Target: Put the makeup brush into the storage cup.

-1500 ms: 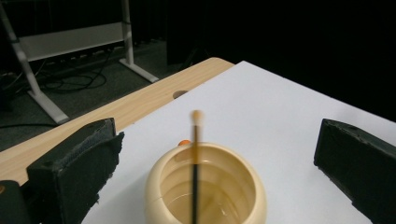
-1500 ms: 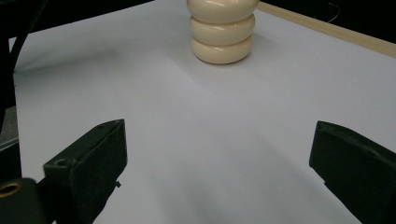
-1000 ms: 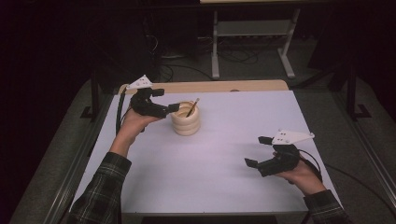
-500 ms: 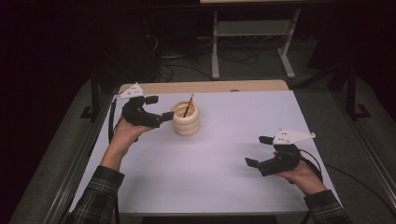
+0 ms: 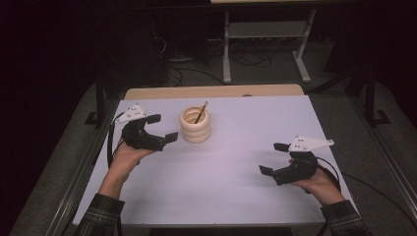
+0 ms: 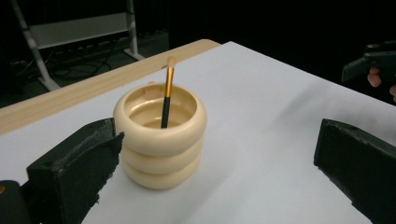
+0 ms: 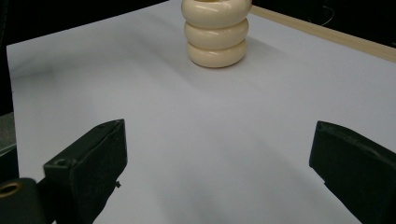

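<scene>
A cream ribbed holder (image 5: 195,125) made of three stacked rings stands upright on the white table (image 5: 236,172), toward the back left. A brush (image 5: 200,112) with a black and gold handle leans inside it, bristles up. My left gripper (image 5: 163,127) hovers just left of the holder, open and holding nothing; in the left gripper view the holder (image 6: 159,134) and brush (image 6: 166,95) sit between its spread jaws, a little ahead. My right gripper (image 5: 274,158) is open at the front right, far from the holder (image 7: 216,31).
A strip of bare wood (image 5: 211,91) runs along the table's back edge. Behind it stands a metal frame (image 5: 265,37) on a dark floor with cables. Dark rails flank the table on both sides. The white surface between the two grippers is bare.
My left gripper has drawn back to the left, away from the holder, leaving the brush standing in it. The right gripper has stayed in place.
</scene>
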`<state>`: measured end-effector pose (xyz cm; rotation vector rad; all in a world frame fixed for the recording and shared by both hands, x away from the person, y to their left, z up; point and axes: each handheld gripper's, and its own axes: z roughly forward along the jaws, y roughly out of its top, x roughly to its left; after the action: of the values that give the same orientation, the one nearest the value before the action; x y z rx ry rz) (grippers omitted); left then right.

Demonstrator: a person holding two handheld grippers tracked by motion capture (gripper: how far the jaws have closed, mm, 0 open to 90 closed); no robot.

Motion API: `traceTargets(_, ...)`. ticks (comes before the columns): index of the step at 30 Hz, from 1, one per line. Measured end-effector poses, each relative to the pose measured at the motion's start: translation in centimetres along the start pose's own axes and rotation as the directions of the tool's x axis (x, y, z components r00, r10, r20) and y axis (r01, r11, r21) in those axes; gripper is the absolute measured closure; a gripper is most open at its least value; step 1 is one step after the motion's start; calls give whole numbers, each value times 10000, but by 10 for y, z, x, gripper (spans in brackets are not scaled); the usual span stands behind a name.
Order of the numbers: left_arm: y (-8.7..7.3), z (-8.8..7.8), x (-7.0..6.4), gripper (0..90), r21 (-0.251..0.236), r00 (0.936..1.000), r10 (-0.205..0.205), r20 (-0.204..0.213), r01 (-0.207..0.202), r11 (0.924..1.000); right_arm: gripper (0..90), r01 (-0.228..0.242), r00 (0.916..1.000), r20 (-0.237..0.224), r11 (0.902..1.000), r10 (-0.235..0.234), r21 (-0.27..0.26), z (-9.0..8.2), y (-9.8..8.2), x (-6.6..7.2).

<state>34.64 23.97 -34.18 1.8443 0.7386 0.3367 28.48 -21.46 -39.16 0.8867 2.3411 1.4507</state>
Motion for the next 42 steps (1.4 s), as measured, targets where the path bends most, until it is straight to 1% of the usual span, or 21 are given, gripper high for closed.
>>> traceTargets(5,-8,-10,-7,0,21,10000,34,-62,-34,10000,33,-3,10000,34,10000,3,-49,-1,0,-1)
traceTargets(6,-8,-10,-7,0,21,10000,34,-62,-34,10000,33,-5,10000,33,10000,5,-65,-2,0,-1)
traceTargets(7,-11,-14,-10,0,11,10000,40,-68,-40,10000,33,13,10000,44,10000,-13,-85,-2,0,-1)
traceTargets(9,-15,-17,-13,0,-9,9999,73,-70,-73,10000,33,-25,10000,42,10000,25,-89,-2,1,-1)
traceTargets(12,-18,-18,-15,0,36,9999,101,-15,-101,9999,33,-6,10000,47,10000,6,-79,-2,0,-1)
traceTargets(13,-21,-18,-19,0,38,9998,188,-25,-188,9998,32,-2,10000,61,10000,2,-84,-2,0,-1)
traceTargets(18,-28,-21,-24,0,-7,9997,225,77,-225,9997,25,-17,9999,110,9999,18,-128,-3,1,-1)
traceTargets(20,-34,-22,-27,0,51,9996,225,156,-226,9997,24,-25,9999,133,9999,27,-149,-3,1,-1)
traceTargets(22,-35,-22,-28,0,74,9996,204,190,-206,9998,24,-29,9999,137,9999,31,-152,-3,1,-1)
traceTargets(24,-41,-23,-31,0,164,9993,281,232,-285,9995,24,-25,9999,159,9999,28,-171,-4,1,-2)
traceTargets(32,-52,-28,-34,0,236,9989,267,377,-276,9993,23,-28,9998,186,9999,31,-162,-5,1,-1)
traceTargets(35,-57,-30,-36,0,343,9981,400,461,-416,9985,23,-16,9998,185,9999,19,-171,-5,1,-1)
traceTargets(40,-61,-33,-38,0,363,9978,391,531,-410,9985,23,-2,9998,189,9999,4,-126,-5,0,-1)
traceTargets(42,-66,-33,-39,0,500,9976,434,545,-462,9977,23,15,9998,187,9999,-13,-118,-5,0,-1)
